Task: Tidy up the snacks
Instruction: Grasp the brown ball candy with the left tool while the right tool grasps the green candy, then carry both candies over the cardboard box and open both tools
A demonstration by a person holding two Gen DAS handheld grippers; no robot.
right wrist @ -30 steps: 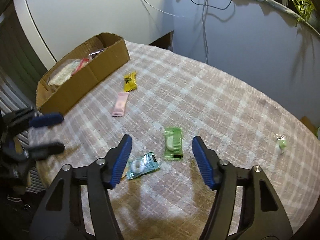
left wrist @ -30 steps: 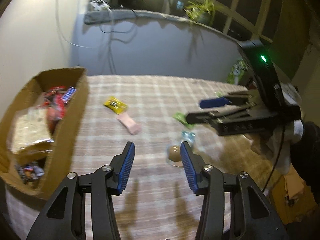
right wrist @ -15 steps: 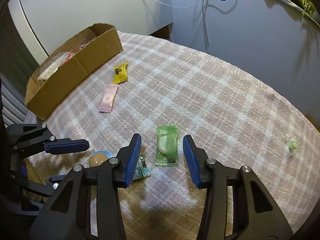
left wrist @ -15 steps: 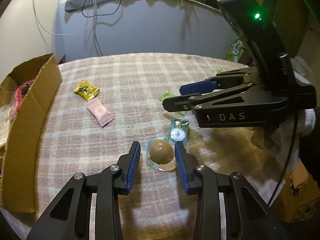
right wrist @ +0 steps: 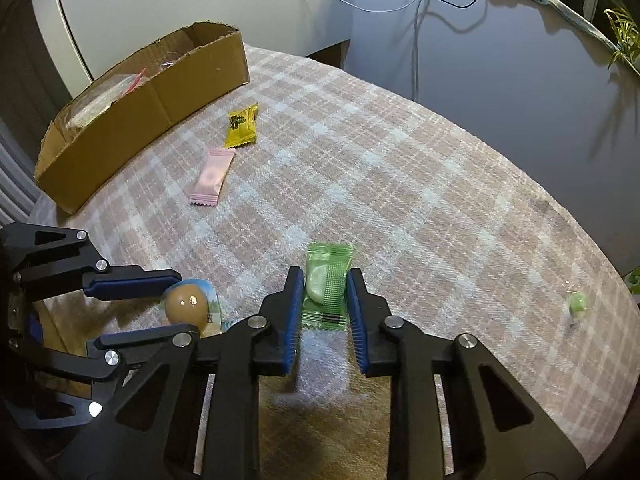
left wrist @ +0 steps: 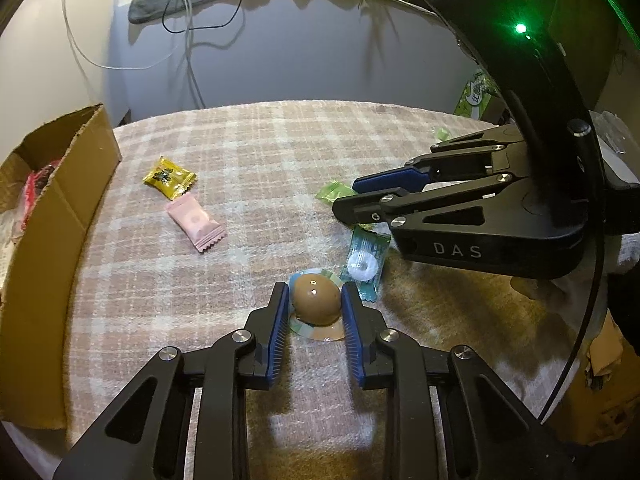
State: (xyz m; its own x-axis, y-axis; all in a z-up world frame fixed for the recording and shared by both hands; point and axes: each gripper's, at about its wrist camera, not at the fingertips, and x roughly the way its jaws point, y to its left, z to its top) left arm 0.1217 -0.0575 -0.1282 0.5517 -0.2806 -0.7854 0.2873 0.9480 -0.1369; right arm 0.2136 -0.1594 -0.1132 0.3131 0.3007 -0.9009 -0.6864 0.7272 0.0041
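A: Both grippers are down on the surface [right wrist: 400, 184]. The left gripper [left wrist: 314, 312] has its jaws tight against a brown egg-shaped snack [left wrist: 315, 299] in a clear pack.

B: And the right gripper [right wrist: 323, 300] has its jaws pressed on either side of the green packet [right wrist: 326, 286], which lies flat on the checked cloth.

A: The cardboard box [right wrist: 140, 104] at the far edge already holds several snacks.

B: Plenty left, I'd say: a yellow packet [right wrist: 241, 125], a pink packet [right wrist: 212, 177], a teal mint packet [left wrist: 366, 262] beside the egg, and a small green candy [right wrist: 578, 304] well apart.
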